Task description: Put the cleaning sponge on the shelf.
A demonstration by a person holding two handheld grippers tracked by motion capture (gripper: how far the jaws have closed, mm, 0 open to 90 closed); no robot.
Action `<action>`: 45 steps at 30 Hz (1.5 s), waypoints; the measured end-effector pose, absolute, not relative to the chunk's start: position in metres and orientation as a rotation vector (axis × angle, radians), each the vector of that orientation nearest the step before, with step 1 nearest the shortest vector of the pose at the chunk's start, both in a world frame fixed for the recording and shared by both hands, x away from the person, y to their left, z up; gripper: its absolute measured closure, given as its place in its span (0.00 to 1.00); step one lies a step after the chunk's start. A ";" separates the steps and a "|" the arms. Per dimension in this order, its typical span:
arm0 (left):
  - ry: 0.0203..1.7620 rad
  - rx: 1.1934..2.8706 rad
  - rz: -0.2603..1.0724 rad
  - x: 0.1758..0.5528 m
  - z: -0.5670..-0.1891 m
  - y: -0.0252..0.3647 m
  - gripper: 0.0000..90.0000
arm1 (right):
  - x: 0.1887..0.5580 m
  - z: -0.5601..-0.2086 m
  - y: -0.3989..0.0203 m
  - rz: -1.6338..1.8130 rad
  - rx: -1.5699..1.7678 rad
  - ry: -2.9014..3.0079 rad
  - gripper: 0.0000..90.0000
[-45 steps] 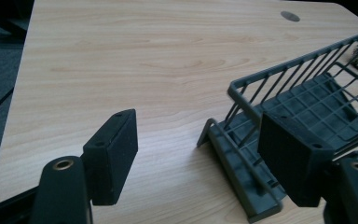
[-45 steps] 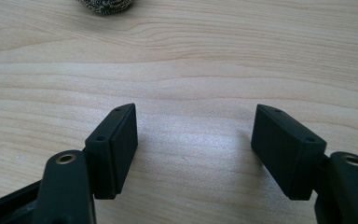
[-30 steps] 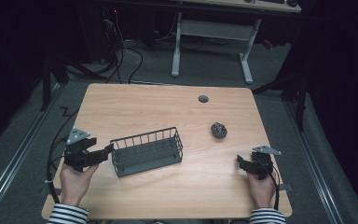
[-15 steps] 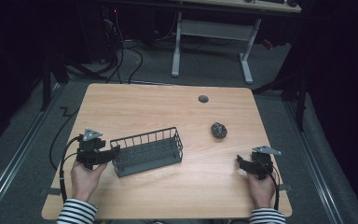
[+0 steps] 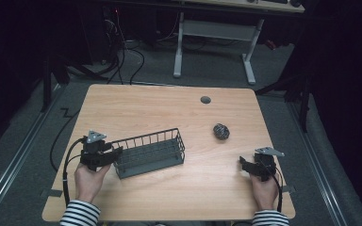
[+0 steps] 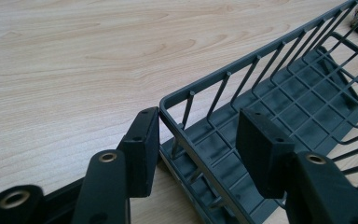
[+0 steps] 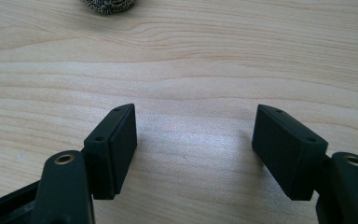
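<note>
The wire basket (image 5: 150,153) lies on the counter (image 5: 169,108) toward its near-left part, its long sides running roughly along the near edge, in the same spot as a second ago. The left gripper (image 5: 114,155) has come in from the left since then: a second ago it stood just off the basket's left end with its jaws wide, and now it sits at that end. Its jaws have just been closing, and the basket's end wall is between them. In the left gripper view the left gripper (image 6: 198,149) has one pad touching the outside of the rim corner, while the other pad is inside the basket (image 6: 279,98) and apart from the wire, so the jaws straddle the wall without pinching it.

The right gripper (image 5: 245,164) rests near the near-right corner of the counter, unmoved, jaws spread with only bare wood between them. The steel scrubber ball (image 5: 221,131) lies toward the right edge, well apart from the basket, where it was before.
</note>
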State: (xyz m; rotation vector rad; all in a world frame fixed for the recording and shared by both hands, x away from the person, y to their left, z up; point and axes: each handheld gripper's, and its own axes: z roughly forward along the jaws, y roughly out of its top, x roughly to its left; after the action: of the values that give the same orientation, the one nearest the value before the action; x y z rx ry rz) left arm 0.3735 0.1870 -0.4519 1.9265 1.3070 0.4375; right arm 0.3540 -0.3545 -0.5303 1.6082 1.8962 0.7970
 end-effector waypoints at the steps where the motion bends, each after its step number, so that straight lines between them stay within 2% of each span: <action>1: 1.308 1.927 0.435 0.374 -0.452 0.187 0.57 | 0.354 -0.530 -0.355 0.797 1.608 1.896 0.34; 15: 1.305 1.924 0.437 0.373 -0.451 0.187 0.63 | 0.354 -0.530 -0.355 0.797 1.608 1.896 0.34; 45: 1.249 1.960 0.421 0.372 -0.451 0.171 0.70 | 0.354 -0.530 -0.354 0.797 1.608 1.896 0.34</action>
State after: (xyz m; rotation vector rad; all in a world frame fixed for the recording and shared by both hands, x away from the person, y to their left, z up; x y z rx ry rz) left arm 0.3719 0.1706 -0.4506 1.9604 1.2495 0.4209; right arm 0.3540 -0.3545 -0.5303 1.6083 1.8960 0.7969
